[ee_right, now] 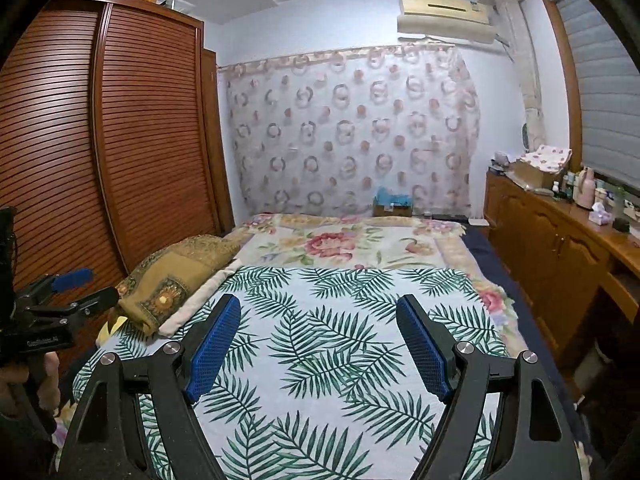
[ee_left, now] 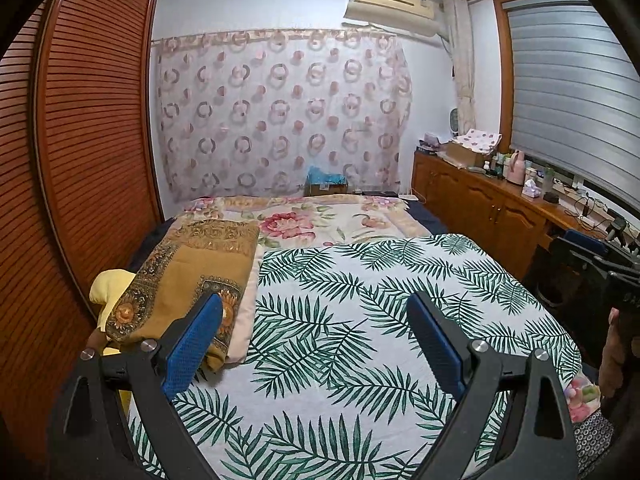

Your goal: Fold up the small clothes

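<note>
Clothes to fold cannot be made out for certain in either view; the nearest cloth is a folded brown patterned piece (ee_left: pixel 188 280) lying on the bed at the left edge of the leaf-print sheet (ee_left: pixel 360 320), with a yellow bit of fabric (ee_left: pixel 108 284) beside it toward the wardrobe. Both tools hang over that sheet with nothing between their blue pads: the left gripper (ee_left: pixel 316 340) has its jaws spread wide and empty, and the right gripper (ee_right: pixel 320 344) is likewise wide open and holds nothing. Beyond the leaf-print sheet lies a flowered blanket (ee_left: pixel 320 220), and past that a sheer curtain with ring patterns (ee_left: pixel 280 112) covers the far wall under an air conditioner (ee_left: pixel 390 4). A slatted wooden wardrobe (ee_left: pixel 92 120) stands left of the sheet, and a wooden cabinet (ee_right: pixel 552 240) crowded with bottles and boxes runs along its right, below a window blind (ee_left: pixel 572 92). Only the right wrist view shows the left tool from the side, at the sheet's left edge near the brown piece; only the left wrist view shows the yellow fabric fully and part of the other tool at far right.
</note>
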Available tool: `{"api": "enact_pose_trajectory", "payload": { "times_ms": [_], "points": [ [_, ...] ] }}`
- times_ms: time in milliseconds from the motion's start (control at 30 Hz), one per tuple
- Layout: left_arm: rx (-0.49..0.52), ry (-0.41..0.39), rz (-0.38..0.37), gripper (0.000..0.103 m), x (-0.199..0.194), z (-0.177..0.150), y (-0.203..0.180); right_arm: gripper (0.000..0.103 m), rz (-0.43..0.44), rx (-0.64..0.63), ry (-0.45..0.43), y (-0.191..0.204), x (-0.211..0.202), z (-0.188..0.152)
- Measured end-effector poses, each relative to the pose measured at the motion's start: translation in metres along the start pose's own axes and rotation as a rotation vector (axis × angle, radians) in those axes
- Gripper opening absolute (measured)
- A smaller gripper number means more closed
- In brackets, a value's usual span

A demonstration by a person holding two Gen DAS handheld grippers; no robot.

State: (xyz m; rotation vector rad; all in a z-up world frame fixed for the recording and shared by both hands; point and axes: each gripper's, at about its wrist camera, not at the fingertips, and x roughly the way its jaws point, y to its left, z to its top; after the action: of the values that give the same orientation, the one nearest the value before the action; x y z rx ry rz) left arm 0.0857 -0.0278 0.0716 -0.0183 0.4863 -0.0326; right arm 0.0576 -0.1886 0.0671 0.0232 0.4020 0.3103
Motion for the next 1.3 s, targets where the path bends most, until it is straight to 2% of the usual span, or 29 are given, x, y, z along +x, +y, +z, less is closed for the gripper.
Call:
{"api": "enact_pose_trajectory", "payload": {
  "times_ms": [533, 1300],
  "points": [
    [-0.015, -0.028, 0.004, 0.094, -0.0076, 0.0026, 0.0021, 0.082, -0.010, 0.002, 0.005, -0.0031, -0.0036, 0.0007],
    [-0.016, -0.029, 0.005, 0.094, -0.0083, 0.0023, 0.0023, 0.082, -0.007, 0.006, 0.007, -0.0090, -0.0029, 0.0017]
  ]
}}
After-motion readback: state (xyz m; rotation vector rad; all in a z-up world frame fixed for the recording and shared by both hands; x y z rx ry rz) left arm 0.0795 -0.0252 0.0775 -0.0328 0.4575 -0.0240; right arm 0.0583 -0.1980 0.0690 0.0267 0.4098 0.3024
